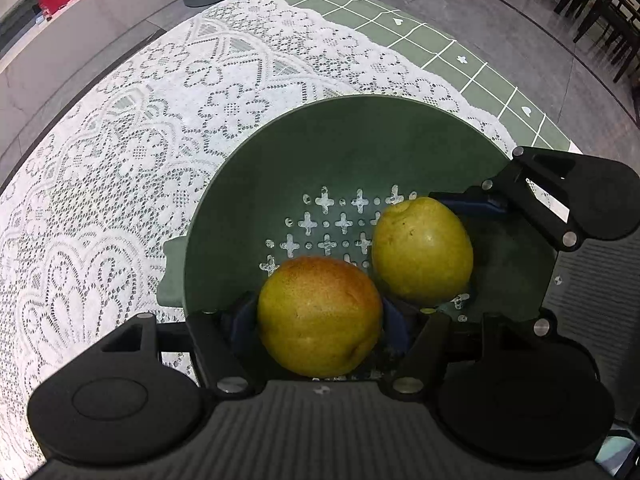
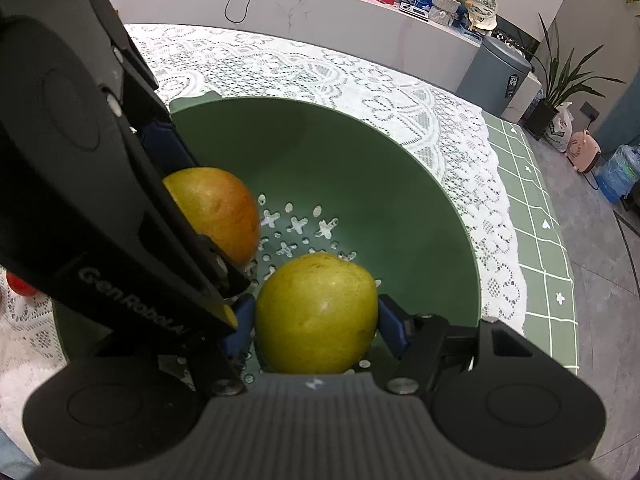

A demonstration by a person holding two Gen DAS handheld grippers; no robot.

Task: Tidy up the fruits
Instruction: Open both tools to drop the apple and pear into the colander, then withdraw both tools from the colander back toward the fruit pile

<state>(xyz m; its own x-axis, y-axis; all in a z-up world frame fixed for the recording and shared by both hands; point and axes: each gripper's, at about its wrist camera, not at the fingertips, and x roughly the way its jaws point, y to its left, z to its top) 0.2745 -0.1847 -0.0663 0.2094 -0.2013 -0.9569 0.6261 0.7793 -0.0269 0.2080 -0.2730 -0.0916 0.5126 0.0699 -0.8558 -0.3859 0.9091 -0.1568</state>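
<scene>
Nearest the left wrist camera, the left gripper (image 1: 320, 316) was closed part-way around a yellow fruit with a red blush (image 1: 319, 317), its blue pads bearing on both flanks of the fruit. Nearest the right wrist camera, the right gripper (image 2: 316, 320) was likewise closed part-way around a plain yellow-green fruit (image 2: 316, 314), a blue pad visible on each side. Both fruits sat low inside the green colander bowl (image 1: 360, 140). Whether either fruit rested on the perforated floor or hung just above it could not be determined.

Just beyond the fruits lay the floor of the bowl, pierced with cross-shaped and round drain holes (image 1: 326, 224). The two fruits were near each other, and the two grippers were crowded together in the near part of the bowl; in the right wrist view the left gripper body crossed the left side of the frame.

Beyond the bowl rim, the white lace cloth (image 1: 120, 160) covered the surface, with a green gridded cloth (image 1: 440, 48) showing at the far edge. A small red object (image 2: 20, 284) lay on the lace at the left edge of the right wrist view; its identity could not be confirmed.

Assessment: the step in hand appeared to be placement of both fruits into the bowl. The next move would call for opening each gripper fully and lifting straight up, one after the other, to avoid collision between grippers or nudging the neighbouring fruit.
</scene>
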